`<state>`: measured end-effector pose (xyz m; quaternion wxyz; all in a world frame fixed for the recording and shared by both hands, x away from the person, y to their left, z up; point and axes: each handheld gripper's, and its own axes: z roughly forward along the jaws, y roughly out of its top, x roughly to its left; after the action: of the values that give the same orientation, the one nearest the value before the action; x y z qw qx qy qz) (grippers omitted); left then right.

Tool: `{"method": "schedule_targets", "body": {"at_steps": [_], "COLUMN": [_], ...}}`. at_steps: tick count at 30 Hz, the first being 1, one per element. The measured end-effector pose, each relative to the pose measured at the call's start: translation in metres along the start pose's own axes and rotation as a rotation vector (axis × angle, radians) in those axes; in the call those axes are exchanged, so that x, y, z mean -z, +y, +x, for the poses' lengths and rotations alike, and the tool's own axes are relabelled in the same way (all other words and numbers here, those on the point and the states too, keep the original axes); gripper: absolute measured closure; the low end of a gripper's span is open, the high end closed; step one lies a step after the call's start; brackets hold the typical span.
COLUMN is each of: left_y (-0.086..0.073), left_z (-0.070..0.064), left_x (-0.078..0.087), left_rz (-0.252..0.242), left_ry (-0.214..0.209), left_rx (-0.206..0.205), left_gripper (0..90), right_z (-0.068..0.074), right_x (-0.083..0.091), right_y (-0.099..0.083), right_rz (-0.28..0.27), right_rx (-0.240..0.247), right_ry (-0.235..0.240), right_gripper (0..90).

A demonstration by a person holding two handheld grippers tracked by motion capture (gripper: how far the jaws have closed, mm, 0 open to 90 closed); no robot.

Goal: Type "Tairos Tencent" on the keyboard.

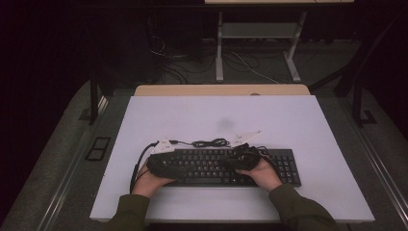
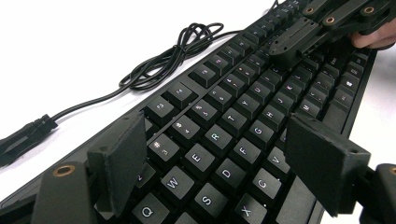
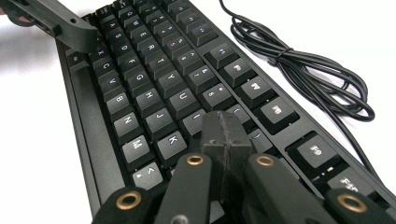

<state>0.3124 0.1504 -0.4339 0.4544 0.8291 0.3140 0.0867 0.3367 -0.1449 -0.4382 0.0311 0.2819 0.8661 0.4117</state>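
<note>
- high view: a black keyboard (image 1: 219, 166) is lying flat on the near half of the white tabletop (image 1: 216, 115), its long side running left to right. the person's hands are coming in from the bottom edge, each holding a tool over the keys: the left tool (image 1: 166, 164) is sitting over the left end of the keyboard and the right tool (image 1: 245, 158) over the part right of the middle. a bundled black cable (image 1: 210, 142) is lying just behind the keyboard.
- left gripper view: the left tool (image 2: 229, 158) is hovering with its jaws standing wide apart, the letter keys around r, f and d showing between them, nothing gripped. the right tool (image 2: 299, 39) is resting its tip on keys farther along the rows. the coiled cable (image 2: 173, 56) is lying on the tabletop beside the keyboard's far edge.
- right gripper view: the right tool (image 3: 225, 135) is showing its jaws pressed together, pads touching, with the tip lying on the keys just beside k. the keyboard (image 3: 154, 79) is stretching away, and the left tool (image 3: 74, 30) is reaching over its far end.
</note>
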Motion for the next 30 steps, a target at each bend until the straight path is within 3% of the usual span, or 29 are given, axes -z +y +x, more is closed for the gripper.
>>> {"method": "schedule_targets", "body": {"at_steps": [6, 11, 16, 17, 18, 21, 27, 30], "left_y": [0.0, 0.001, 0.003, 0.003, 0.003, 0.004, 0.001, -0.001], "left_z": [0.0, 0.0, -0.001, -0.001, -0.002, -0.004, -0.009, -0.01], "left_x": [0.001, 0.002, 0.003, 0.003, 0.005, 0.007, 0.015, 0.02], "left_rz": [-0.001, -0.007, -0.013, -0.013, -0.014, -0.019, -0.028, -0.041], "left_ry": [0.002, 0.002, 0.004, 0.004, 0.005, 0.011, 0.012, 0.009], "left_rx": [-0.002, -0.002, -0.007, -0.007, -0.007, -0.006, -0.001, 0.006], "left_gripper": [20.3, 20.2, 20.3, 20.3, 20.3, 20.5, 22.3, 23.7], "right_z": [0.0, -0.002, -0.005, -0.005, -0.007, -0.007, -0.008, -0.008], "right_x": [0.002, 0.004, 0.008, 0.008, 0.009, 0.01, 0.011, 0.012], "right_y": [0.001, 0.001, 0.001, 0.001, 0.001, 0.001, 0.001, 0.001], "right_rz": [-0.018, -0.048, -0.094, -0.094, -0.112, -0.129, -0.155, -0.169], "right_rx": [-0.003, -0.022, -0.052, -0.052, -0.055, -0.067, -0.082, -0.087], "right_ry": [0.01, 0.032, 0.049, 0.049, 0.049, 0.048, 0.028, 0.02], "right_gripper": [87.2, 80.4, 63.9, 63.9, 55.3, 45.8, 33.6, 32.1]}}
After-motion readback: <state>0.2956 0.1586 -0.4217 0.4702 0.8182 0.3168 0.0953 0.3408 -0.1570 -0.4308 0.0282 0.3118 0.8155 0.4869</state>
